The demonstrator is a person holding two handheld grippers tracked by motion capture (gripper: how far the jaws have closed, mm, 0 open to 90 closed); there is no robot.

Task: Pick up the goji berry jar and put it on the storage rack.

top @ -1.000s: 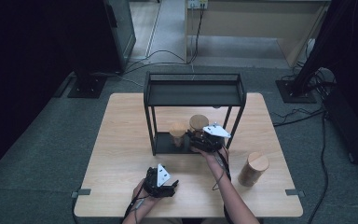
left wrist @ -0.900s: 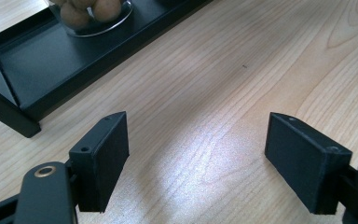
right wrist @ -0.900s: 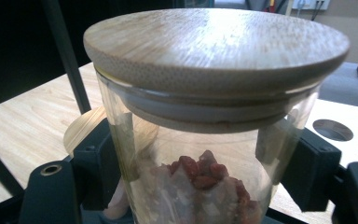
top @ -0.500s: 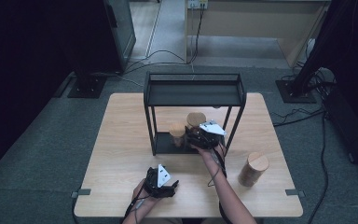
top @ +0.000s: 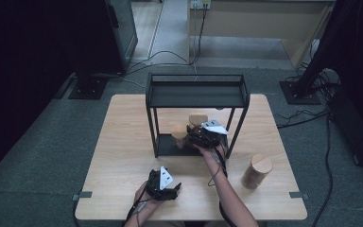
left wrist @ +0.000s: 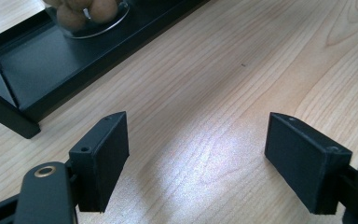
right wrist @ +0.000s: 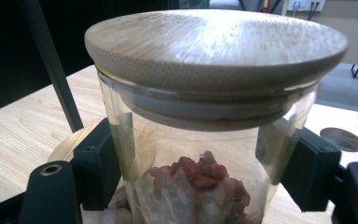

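Observation:
A glass jar with a bamboo lid and red dried bits inside sits between the jaws of my right gripper, which is shut on its sides. From above, this jar and the right gripper are under the top shelf of a black metal rack, over its lower tray. I cannot tell whether the jar rests on the tray. A second lidded jar stands just left of it. My left gripper rests near the table's front edge, its jaws open over bare wood.
A tall jar with a wooden lid stands on the table right of the rack. The rack's posts and lower tray frame the jars; a jar of brown balls sits on that tray. Cables trail from both grippers.
My right gripper and its jar have edged slightly further in under the rack. The left gripper has stayed where it was.

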